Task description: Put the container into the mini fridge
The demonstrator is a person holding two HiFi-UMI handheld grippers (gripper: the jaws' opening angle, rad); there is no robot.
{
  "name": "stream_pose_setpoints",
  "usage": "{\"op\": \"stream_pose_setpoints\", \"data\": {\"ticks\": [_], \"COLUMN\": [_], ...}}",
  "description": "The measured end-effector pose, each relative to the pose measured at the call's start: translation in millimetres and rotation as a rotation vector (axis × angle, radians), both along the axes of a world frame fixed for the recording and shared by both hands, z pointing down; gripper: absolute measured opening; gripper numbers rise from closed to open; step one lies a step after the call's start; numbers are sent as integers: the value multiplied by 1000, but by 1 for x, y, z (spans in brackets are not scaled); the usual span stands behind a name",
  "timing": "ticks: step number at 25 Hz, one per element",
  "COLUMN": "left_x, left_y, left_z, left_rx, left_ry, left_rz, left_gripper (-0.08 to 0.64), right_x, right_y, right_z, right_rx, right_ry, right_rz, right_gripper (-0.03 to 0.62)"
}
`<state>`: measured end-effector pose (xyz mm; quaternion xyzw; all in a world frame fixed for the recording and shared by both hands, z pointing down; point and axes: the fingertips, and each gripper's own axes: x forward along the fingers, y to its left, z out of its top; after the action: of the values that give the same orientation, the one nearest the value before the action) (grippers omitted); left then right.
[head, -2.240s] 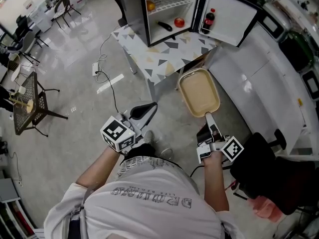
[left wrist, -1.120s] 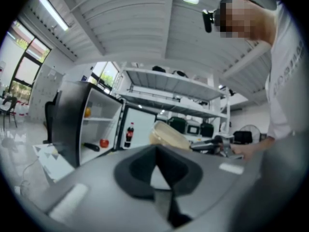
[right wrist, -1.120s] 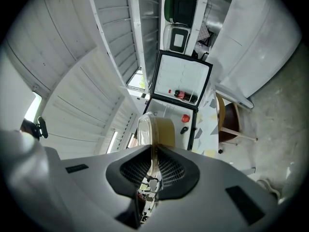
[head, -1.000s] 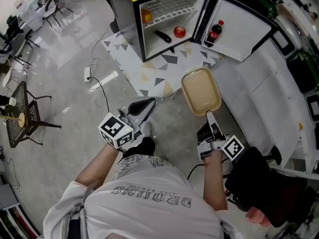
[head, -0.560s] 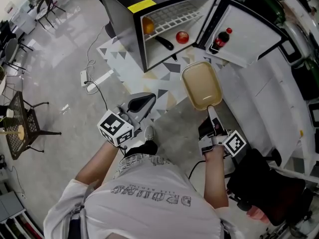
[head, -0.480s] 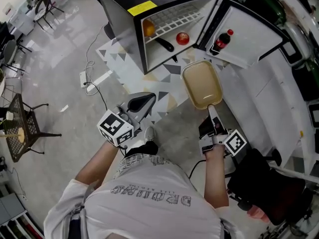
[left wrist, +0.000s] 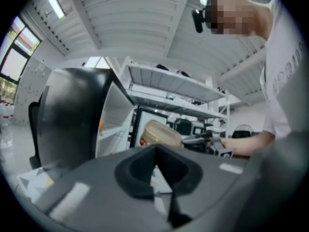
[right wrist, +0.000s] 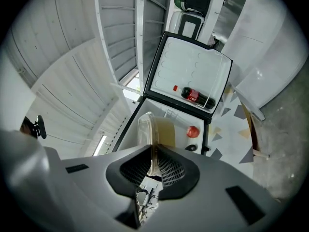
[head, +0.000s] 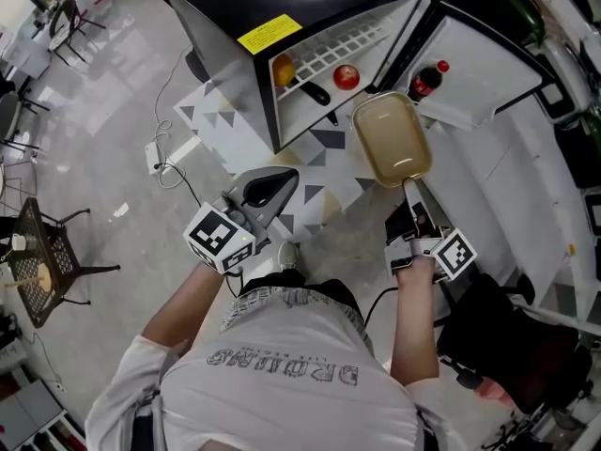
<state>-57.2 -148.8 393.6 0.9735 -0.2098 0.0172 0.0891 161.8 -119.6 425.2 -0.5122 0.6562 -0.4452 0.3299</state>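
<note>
Container (head: 392,137), beige and shallow, is held outside the mini fridge (head: 310,17), just in front of its open compartment. Its near rim is clamped between the jaws of the right gripper (head: 410,194). Inside the fridge, an orange fruit (head: 283,69), a red fruit (head: 347,76) and a dark object (head: 315,92) are seen. A cola bottle (head: 427,78) is stored in the open door (head: 488,59). The left gripper (head: 270,188) is held in front of the fridge's left wall, its jaws closed together on nothing.
</note>
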Motion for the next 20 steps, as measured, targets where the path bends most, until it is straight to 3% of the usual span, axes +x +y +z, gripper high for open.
{"op": "stream_pose_setpoints", "data": {"ticks": [11, 20], "left_x": [13, 30], "left_y": [-27, -50], "left_z": [-6, -4], "left_rx": [10, -3], "left_ry": [17, 2], "left_rz": [11, -51], "left_gripper": [8, 8], "right_x": [12, 27], "right_y": [-59, -125], "right_z": [-16, -29], "right_rx": [8, 31], "right_ry": [57, 70], "right_rz": [-29, -109], "right_gripper": [32, 32]}}
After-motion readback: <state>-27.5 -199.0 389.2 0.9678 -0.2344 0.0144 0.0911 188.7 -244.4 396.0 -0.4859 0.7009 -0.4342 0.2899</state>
